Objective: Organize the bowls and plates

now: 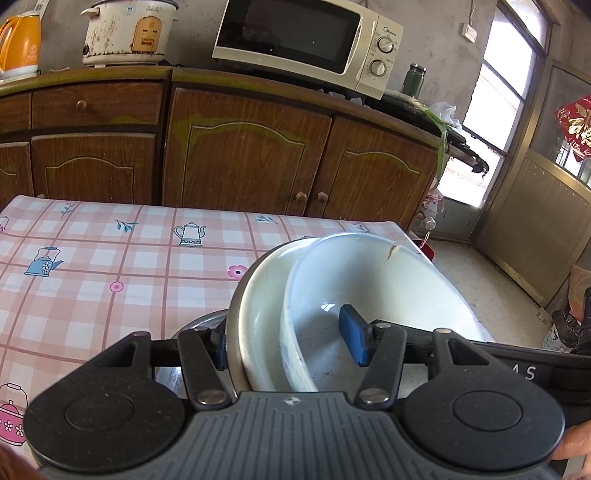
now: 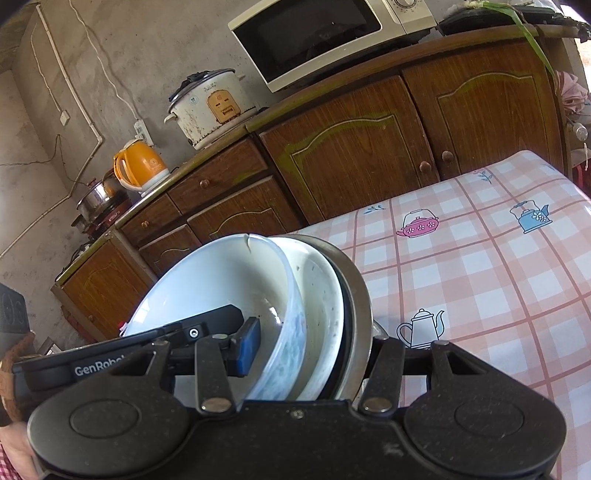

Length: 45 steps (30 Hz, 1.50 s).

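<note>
We hold a nested stack of dishes between our two grippers, tilted up on edge above the table (image 1: 110, 258) with its pink checked cloth. In the left wrist view, our left gripper (image 1: 288, 341) is clenched across the stack's rim: one blue pad sits inside the innermost white bowl (image 1: 388, 288), the other presses from outside against the steel dish (image 1: 201, 325) at the back of the stack. Between those two lies a second white bowl (image 1: 266, 295), nested snugly, its rim showing as a crescent beside the inner one. The inner bowl's rim carries a small chip or speck at its far edge. In the right wrist view, our right gripper (image 2: 314, 349) grasps the same stack from the opposite side: its blue pad rests inside the inner white bowl (image 2: 214, 284), while the other finger is hidden behind the steel dish (image 2: 360, 291), so we see only its linkage there. The middle bowl (image 2: 321, 295) shows dark specks on its inner wall. The left gripper's black body reaches into this view, crossing the inner bowl. The stack hangs over the table's near part, not resting flat. Behind the table stand wooden cabinets (image 1: 240, 147) carrying a microwave (image 1: 306, 40), a rice cooker (image 1: 125, 31) and an orange kettle (image 2: 138, 164).
</note>
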Available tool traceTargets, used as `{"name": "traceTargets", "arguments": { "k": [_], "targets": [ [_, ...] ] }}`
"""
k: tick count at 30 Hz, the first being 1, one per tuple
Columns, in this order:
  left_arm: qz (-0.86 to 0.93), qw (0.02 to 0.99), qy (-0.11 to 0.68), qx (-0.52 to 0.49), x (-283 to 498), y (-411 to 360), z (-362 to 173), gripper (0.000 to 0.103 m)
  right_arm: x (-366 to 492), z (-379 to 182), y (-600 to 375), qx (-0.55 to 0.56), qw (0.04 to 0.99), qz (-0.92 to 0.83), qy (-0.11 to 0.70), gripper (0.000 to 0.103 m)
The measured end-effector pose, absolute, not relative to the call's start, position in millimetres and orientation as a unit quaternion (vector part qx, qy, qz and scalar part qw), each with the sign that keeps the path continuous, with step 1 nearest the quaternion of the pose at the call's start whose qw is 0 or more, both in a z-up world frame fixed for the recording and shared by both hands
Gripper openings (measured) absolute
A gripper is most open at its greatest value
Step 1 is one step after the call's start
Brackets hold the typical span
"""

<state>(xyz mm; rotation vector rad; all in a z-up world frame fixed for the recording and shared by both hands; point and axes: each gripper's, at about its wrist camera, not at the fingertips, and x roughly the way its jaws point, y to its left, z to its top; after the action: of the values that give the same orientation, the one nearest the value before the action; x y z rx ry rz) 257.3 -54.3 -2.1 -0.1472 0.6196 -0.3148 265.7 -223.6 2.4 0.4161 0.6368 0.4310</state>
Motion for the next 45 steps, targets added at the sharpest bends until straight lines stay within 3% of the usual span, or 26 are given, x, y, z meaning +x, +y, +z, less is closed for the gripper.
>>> {"name": "traceTargets", "arguments": {
  "k": [45],
  "targets": [
    [-0.121,0.922,0.361,-0.069,281.2,-29.5,-62.5,0.055,296.2,-60.0,-192.6,0.175,0.893,0.189,0.369,0.06]
  ]
}}
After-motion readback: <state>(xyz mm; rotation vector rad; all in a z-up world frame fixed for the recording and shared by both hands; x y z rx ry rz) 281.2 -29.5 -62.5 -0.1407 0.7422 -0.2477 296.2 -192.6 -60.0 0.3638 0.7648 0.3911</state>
